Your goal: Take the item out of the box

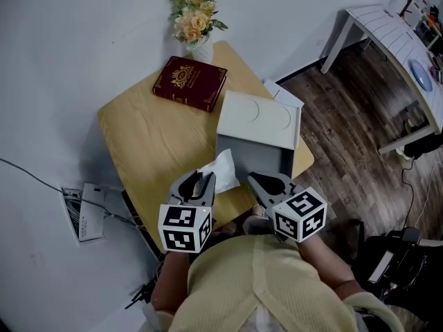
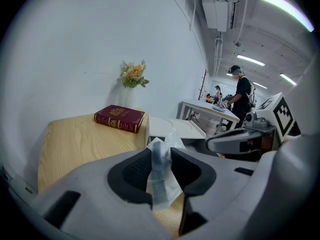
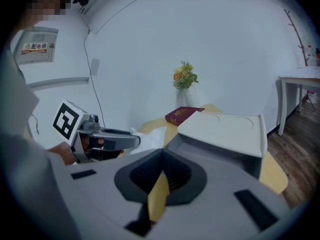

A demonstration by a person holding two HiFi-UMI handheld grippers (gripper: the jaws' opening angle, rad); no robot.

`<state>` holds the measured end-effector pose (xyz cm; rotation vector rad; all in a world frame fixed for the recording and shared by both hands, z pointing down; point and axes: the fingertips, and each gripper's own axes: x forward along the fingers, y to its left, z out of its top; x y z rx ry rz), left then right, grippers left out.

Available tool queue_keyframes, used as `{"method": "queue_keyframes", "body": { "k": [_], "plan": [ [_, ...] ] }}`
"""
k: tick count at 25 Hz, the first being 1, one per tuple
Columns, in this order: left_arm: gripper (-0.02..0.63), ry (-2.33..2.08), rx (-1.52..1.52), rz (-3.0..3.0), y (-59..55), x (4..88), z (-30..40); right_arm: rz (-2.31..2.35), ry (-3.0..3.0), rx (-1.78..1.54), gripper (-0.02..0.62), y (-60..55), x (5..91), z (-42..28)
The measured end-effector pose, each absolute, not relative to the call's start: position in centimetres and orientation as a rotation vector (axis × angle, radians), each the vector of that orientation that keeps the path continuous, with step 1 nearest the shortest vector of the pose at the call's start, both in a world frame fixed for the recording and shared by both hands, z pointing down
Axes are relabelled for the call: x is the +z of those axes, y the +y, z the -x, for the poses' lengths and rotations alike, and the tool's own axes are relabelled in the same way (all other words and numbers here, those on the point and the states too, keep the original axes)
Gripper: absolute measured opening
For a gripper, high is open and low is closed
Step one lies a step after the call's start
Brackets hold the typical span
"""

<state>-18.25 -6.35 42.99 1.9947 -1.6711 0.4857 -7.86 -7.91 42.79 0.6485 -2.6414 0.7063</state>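
Plastic-wrapped white packet is hanging at the left front corner of the open box, and the left gripper jaws are pinching it partway closed, probably to lift it clear of the wall. Right gripper is hovering at the box front over the desk, its jaws closed and empty, likely on standby.

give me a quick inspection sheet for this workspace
surface: light wooden table
job's things: grey box open, white lid tipped back; clear-wrapped white packet at its left rim
clutter: red book, vase of flowers at the far side
grippers: left gripper shut on the packet; right gripper shut, empty, at the box's near edge
cables: thin cable leading to a white wall unit
surroundings: white side table, dark wood floor, a person far off
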Motion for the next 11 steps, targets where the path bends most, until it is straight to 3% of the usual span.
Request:
{"method": "queue_keyframes", "body": {
  "k": [11],
  "plan": [
    [0.13, -1.665, 0.49, -1.999, -6.46, 43.15, 18.25, -0.661, -2.645, 0.705, 0.029, -8.18, 42.76, 7.75]
  ]
}}
